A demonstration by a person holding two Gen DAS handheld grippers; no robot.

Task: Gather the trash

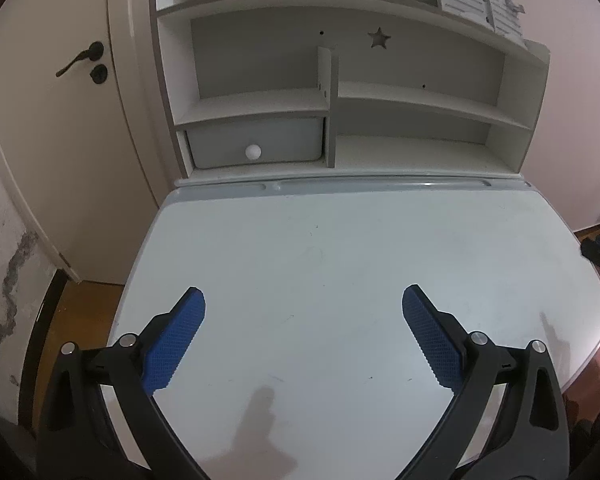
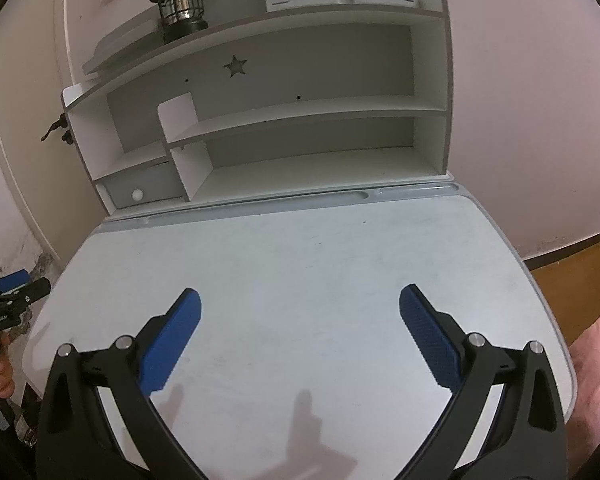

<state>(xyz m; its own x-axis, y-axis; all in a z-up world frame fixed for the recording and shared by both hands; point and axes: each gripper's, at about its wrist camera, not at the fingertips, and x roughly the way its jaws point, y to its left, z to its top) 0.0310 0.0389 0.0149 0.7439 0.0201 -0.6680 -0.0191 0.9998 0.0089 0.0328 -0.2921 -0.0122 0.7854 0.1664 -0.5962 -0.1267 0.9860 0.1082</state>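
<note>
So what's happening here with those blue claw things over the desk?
A person holds a two-finger tool in each hand above a white desk. The left gripper and the right gripper are both open and hold nothing. The job is collecting trash, but no trash shows on the desk in either view. At the back stands a shelf unit with a lantern on top and a small drawer, shut.

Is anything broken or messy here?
Yes, the wall left of the door has a dark crack and peeling patches near the floor. The desk only shows faint scuffs. Both the left gripper and right gripper are open, holding nothing.
</note>
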